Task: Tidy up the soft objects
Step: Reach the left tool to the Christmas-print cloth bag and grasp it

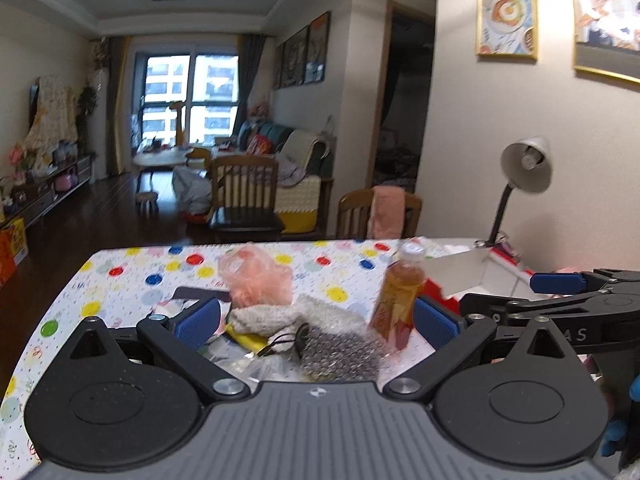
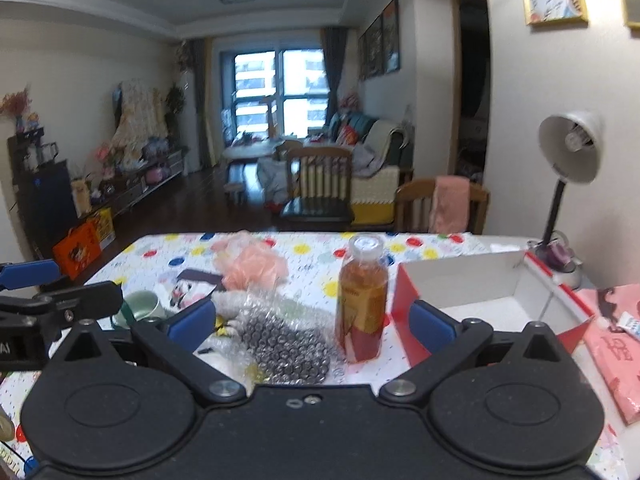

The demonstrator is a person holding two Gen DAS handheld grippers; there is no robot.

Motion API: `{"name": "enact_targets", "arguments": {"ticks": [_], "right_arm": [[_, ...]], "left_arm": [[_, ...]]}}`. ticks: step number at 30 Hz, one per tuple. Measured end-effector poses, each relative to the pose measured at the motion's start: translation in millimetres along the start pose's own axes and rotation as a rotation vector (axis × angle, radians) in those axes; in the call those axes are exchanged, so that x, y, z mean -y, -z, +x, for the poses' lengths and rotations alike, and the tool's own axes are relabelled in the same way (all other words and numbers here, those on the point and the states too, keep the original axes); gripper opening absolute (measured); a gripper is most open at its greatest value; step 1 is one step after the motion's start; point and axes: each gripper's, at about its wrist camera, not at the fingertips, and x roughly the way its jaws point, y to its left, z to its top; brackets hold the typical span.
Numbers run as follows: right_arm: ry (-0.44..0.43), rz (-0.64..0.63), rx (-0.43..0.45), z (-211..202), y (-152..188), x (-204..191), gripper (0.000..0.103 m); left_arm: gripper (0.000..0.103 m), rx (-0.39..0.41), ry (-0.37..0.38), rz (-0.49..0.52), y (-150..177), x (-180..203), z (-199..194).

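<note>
both tongs stand wide and hold nothing: the left gripper (image 1: 316, 316) hangs low over the clutter, and the right gripper (image 2: 312, 322) hangs beside it, a little nearer the box (image 2: 480, 292). the soft things lie in a loose heap on the dotted table (image 2: 316, 252): a pink pouf (image 2: 256, 266) at the far side, a white towel (image 1: 272, 314) in the middle, and bubble wrap (image 2: 284, 344) nearest the cameras, the towel touching the wrap. a tea bottle (image 2: 362, 300) stands upright just beside the heap, between it and the box. the box looks empty as far as its inside shows, so i judge the sorting barely begun, if at all: every soft piece seems left to move, likely into the box. a green cup (image 2: 140, 306) sits left of the heap, and a pink bag (image 2: 612, 344) lies right of the box.
</note>
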Motion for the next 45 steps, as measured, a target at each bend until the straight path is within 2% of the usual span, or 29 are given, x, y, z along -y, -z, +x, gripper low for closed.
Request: {"name": "enact_targets", "arguments": {"ticks": [8,15,23,28,32,35,43,45], "right_arm": [[-0.123,-0.050,-0.105,46.1,-4.2,3.1,0.099],[-0.191,-0.096,-0.183,92.0,-11.9,-5.7,0.095],[-0.195,-0.204,-0.201,142.3,-19.3,-29.4,0.092],[-0.160,-0.236,-0.247,181.4,-18.6,-42.6,0.085],[-0.134,-0.219,-0.290,207.8,-15.3,-45.7,0.080],[-0.117,-0.222,-0.316,221.2,-10.2,-46.7,0.075],[-0.103,-0.209,-0.340,234.3,-6.7,-40.6,0.058],[-0.102,-0.208,-0.341,235.9,-6.4,-39.4,0.049]], "left_arm": [[0.103,-0.119,-0.067,-0.080,4.5,-29.1,37.4],[0.103,-0.214,-0.152,-0.084,32.3,-52.5,66.1],[0.102,-0.314,-0.243,-0.162,60.5,-84.2,91.5],[0.102,-0.365,-0.267,-0.190,74.2,-94.3,109.4],[0.093,-0.405,-0.263,-0.218,82.0,-97.1,123.5],[0.091,-0.436,-0.247,-0.241,86.3,-98.2,133.5],[0.065,-0.505,-0.203,-0.290,96.0,-105.1,157.5],[0.057,-0.521,-0.177,-0.325,98.0,-112.1,161.8]]}}
